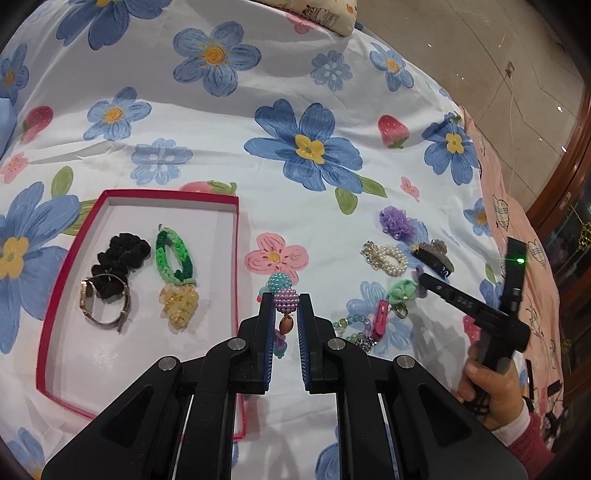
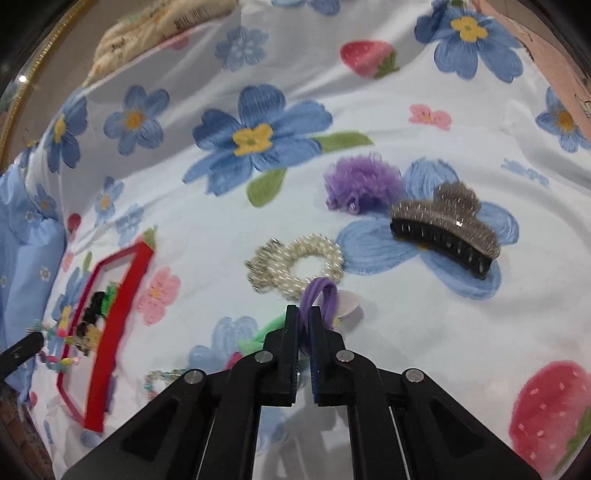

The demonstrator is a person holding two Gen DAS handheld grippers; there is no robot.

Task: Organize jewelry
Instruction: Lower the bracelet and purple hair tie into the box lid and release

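My left gripper (image 1: 287,300) is shut on a beaded bracelet (image 1: 286,301), its purple pearl ball pinched between the tips and a teal ball just beyond. It hangs right of a red box (image 1: 236,236) that holds a black scrunchie (image 1: 122,254), a green braided loop with a yellow leaf (image 1: 173,266) and a watch (image 1: 105,306). My right gripper (image 2: 303,312) is shut on a purple loop (image 2: 321,293) joined to a green flower piece (image 1: 402,291). In the left wrist view the right gripper (image 1: 423,277) reaches in from the right, held by a hand (image 1: 491,384).
On the flowered sheet lie a pearl scrunchie (image 2: 295,264), a purple fluffy scrunchie (image 2: 362,184), a grey glitter claw clip (image 2: 443,229), a pink clip (image 1: 380,319) and a pale bead bracelet (image 1: 351,326). A pillow (image 1: 317,14) sits at the far edge; the bed's edge (image 1: 517,221) drops off on the right.
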